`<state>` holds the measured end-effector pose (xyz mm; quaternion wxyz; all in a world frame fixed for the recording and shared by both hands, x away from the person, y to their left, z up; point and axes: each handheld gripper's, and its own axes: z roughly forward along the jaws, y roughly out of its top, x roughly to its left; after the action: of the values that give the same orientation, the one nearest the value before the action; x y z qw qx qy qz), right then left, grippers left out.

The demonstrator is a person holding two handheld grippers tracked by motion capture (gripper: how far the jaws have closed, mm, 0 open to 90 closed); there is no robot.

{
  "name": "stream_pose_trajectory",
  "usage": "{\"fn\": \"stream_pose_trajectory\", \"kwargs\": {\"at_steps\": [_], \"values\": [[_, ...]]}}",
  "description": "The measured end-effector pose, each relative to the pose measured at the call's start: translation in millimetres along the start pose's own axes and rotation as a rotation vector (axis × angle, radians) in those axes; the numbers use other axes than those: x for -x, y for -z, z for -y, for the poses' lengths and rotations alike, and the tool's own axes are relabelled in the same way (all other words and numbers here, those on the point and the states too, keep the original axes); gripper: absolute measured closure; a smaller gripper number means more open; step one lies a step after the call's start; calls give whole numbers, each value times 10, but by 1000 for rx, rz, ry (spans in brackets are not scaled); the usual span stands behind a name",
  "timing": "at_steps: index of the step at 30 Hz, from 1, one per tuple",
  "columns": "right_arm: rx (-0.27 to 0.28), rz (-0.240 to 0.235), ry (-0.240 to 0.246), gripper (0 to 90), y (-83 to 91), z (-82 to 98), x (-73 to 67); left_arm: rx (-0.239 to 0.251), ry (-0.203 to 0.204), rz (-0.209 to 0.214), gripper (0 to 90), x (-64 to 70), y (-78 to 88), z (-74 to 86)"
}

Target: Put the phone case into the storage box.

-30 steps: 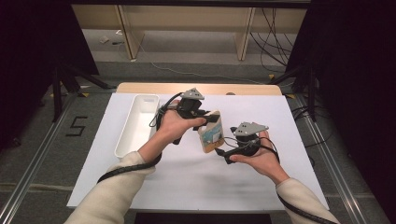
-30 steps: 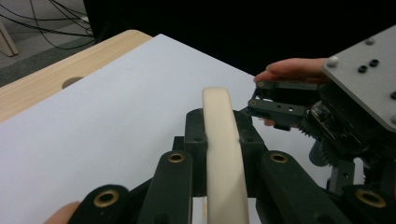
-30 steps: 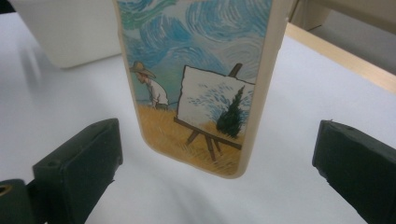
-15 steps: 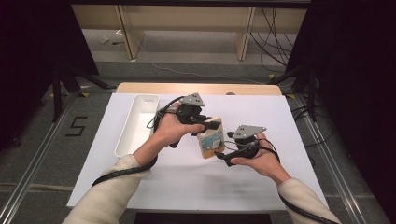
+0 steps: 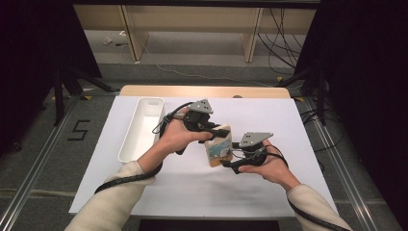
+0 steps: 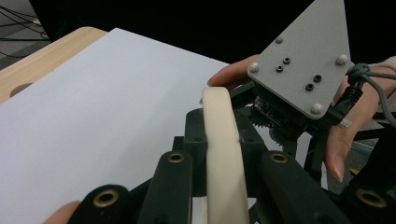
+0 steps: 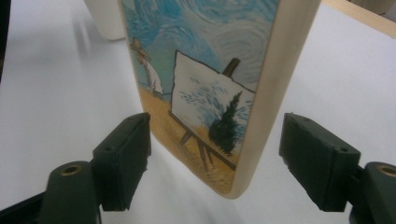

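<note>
Left jaws: closed on the cream edge of the painted case (image 6: 224,154), one black jaw on each side of it, seen in the left gripper view.
Right jaws: spread apart, one on each side of the case's lower corner (image 7: 219,140), neither one touching it.
Left gripper (image 5: 211,129): held over the middle of the table, gripping the case at its top.
Right gripper (image 5: 234,155): just beside the case, on its right in the high view.
Painted case (image 5: 218,147): hung upright between the two grippers, above the sheet; its face showed a painter, an easel and a swirling blue sky.
White sheet (image 5: 288,120): covered the table under both hands.
White tray (image 5: 143,126): lay on the sheet to the left, well apart from the case.
</note>
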<state>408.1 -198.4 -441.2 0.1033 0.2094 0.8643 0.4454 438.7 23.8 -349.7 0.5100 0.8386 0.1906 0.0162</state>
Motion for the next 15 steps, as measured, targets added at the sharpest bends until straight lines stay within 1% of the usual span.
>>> {"fn": "stream_pose_trajectory", "kwargs": {"at_steps": [9, 15], "values": [[10, -24, 11, 326, -20, -4, 14, 0, -14, 23, 791, 35, -17, -29], [13, -40, 14, 389, -27, -9, 15, 5, -18, 31, 791, 49, -36, -48]]}}
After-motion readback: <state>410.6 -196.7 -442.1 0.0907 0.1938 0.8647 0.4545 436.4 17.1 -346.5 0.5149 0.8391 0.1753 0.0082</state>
